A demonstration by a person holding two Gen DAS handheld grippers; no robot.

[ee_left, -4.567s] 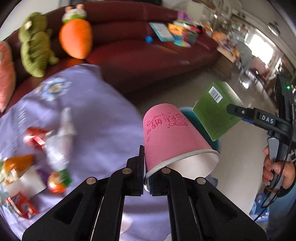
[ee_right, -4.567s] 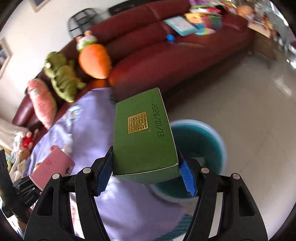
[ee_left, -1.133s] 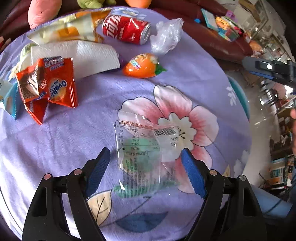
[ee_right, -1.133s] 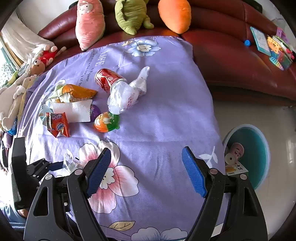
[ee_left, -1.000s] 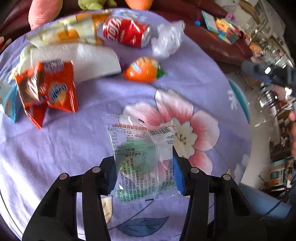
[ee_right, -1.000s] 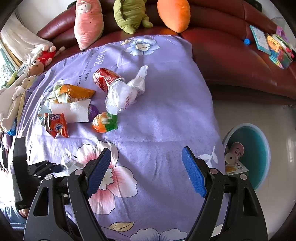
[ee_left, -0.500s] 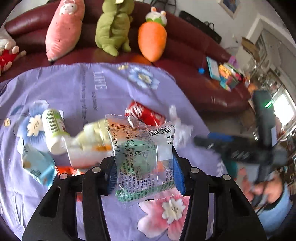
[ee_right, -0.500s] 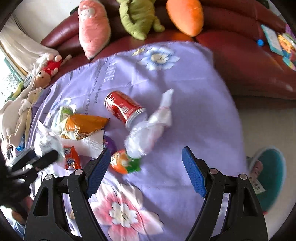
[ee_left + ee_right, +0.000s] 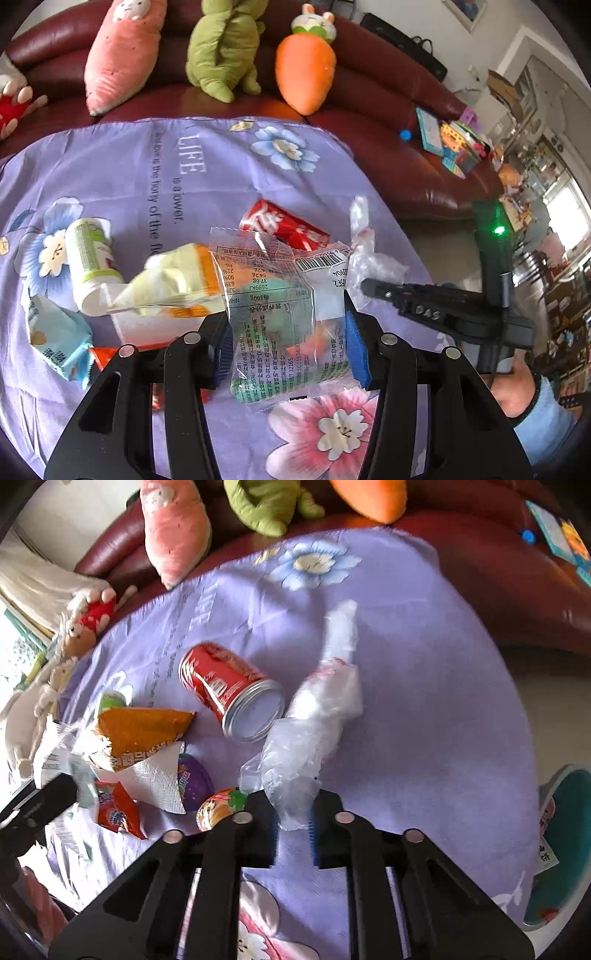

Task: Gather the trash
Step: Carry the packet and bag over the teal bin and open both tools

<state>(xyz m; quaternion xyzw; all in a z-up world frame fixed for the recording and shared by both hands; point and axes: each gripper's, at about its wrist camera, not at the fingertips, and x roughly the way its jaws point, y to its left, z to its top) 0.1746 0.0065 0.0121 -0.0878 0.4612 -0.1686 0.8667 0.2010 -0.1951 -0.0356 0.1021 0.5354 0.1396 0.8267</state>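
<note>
My left gripper is shut on a clear snack wrapper with a green print and a barcode, held above the purple flowered cloth. My right gripper is shut on the near end of a crumpled clear plastic bag that lies on the cloth. The bag also shows in the left wrist view. A red cola can lies on its side just left of the bag. The teal trash bin stands on the floor at the right, off the cloth.
More litter lies left of the can: an orange chip bag, a white napkin, a red sachet, an orange egg-shaped toy, a green-labelled bottle, a blue carton. Plush toys sit on the red sofa behind.
My left gripper closed on the wrapper and lifted it off the cloth. My right gripper moved in to the plastic bag and shut on its near end.
</note>
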